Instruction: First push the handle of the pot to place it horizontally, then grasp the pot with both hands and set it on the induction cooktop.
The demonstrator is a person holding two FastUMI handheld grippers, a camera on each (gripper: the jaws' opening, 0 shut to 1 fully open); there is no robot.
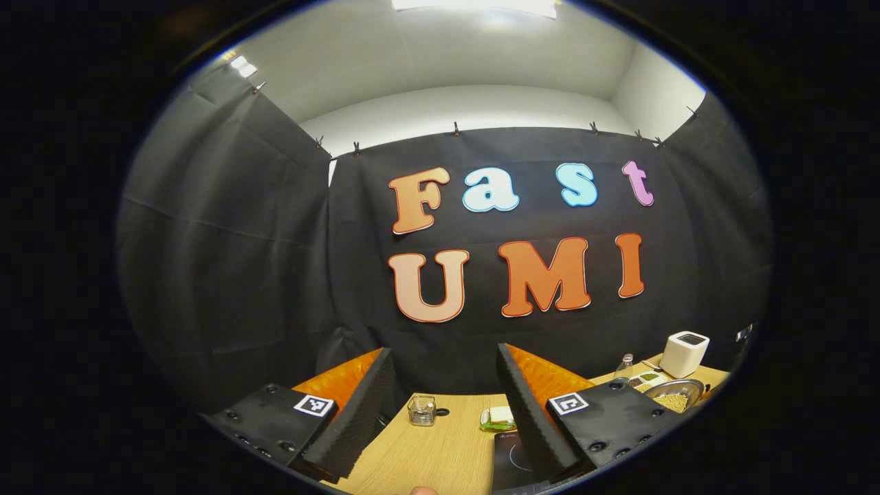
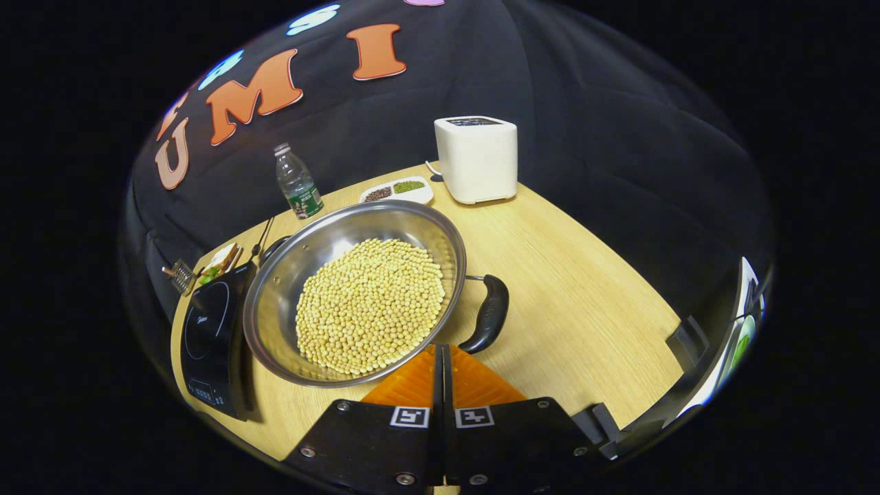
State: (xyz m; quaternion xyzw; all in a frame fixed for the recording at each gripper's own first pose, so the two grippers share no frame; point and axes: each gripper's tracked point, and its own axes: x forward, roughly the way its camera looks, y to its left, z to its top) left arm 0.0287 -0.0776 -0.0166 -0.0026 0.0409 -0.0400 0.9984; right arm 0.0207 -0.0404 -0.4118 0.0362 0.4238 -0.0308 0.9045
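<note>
Up in the left gripper view, the left gripper (image 1: 440,405) hangs above the table (image 1: 440,447) with its fingers spread wide apart, holding and touching nothing. Between the fingers, farther off, stand a small glass jar (image 1: 421,410) and a sandwich (image 1: 498,418). Just under the right-hand finger lies a corner of the black induction cooktop (image 1: 510,457). Beyond that finger, off to the right, sit the pot (image 1: 674,395) of yellow beans, a clear bottle (image 1: 624,368) and a white toaster (image 1: 684,354).

Over in the right gripper view, the right gripper (image 2: 441,354) has its fingers pressed together with nothing between them, its tips just beside the pot's (image 2: 357,292) near rim; whether they touch it I cannot tell. The pot rests on the table (image 2: 570,289), directly ahead, full of soybeans (image 2: 371,306). Its black handle (image 2: 488,313) curves just right of the fingertips. The induction cooktop (image 2: 210,340) lies left of the pot, touching or nearly so. The sandwich (image 2: 220,261) lies beyond the cooktop. Farther ahead stand the bottle (image 2: 298,182), a divided tray (image 2: 399,190) of grains and the toaster (image 2: 476,159).
</note>
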